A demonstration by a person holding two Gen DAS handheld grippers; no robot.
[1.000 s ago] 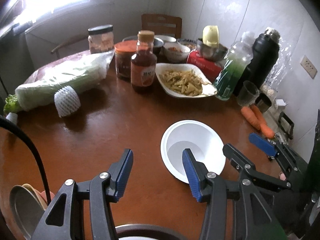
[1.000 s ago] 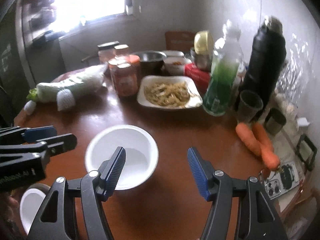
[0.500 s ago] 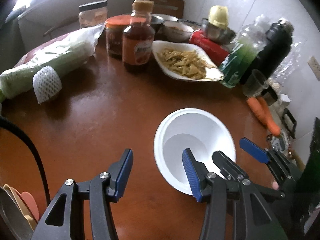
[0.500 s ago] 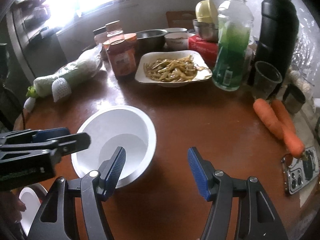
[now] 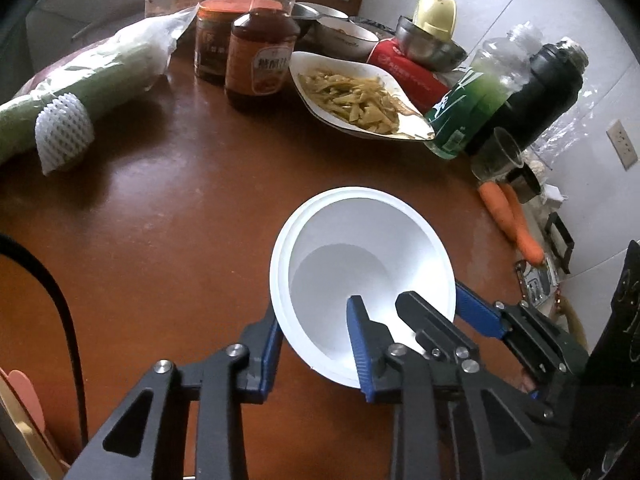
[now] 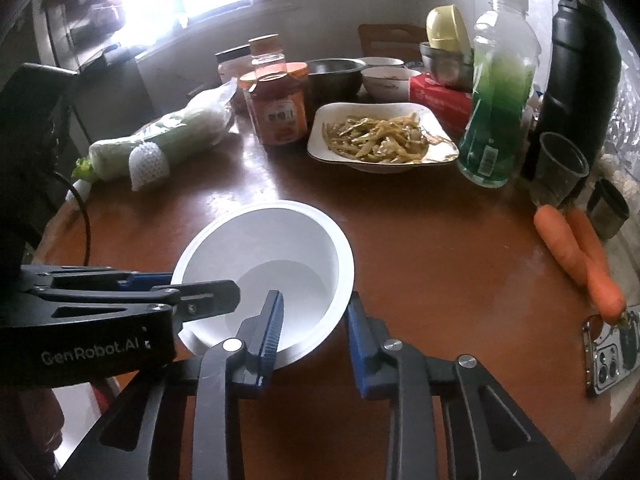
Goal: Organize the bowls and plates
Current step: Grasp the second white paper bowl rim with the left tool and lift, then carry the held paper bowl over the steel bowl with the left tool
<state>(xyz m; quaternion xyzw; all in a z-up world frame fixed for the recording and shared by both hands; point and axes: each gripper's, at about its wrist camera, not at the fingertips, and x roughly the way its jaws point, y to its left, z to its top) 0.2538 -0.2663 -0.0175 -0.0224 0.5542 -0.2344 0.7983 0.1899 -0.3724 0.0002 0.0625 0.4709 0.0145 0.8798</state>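
A white plastic bowl (image 5: 360, 256) sits near the front edge of the brown round table (image 5: 160, 220); it looks like two nested bowls. My left gripper (image 5: 314, 340) straddles the bowl's near left rim, one finger inside and one outside, jaws partly closed. My right gripper (image 6: 314, 328) straddles the bowl's (image 6: 280, 248) near right rim the same way. The bowl appears tilted toward me. Whether either gripper presses the rim is unclear. Each gripper shows in the other's view.
A white plate of food (image 5: 356, 96), sauce bottle (image 5: 260, 40), jars, green bottle (image 5: 476, 104), black flask (image 5: 536, 84), steel bowls, cups, carrots (image 5: 512, 216), a phone (image 6: 612, 356) and wrapped cabbage (image 5: 80, 80) crowd the table's far half. Coloured plates (image 5: 20, 412) stand at lower left.
Both grippers have moved forward onto the white bowl and narrowed around its rim from either side. The bowl now looks tilted up toward me.
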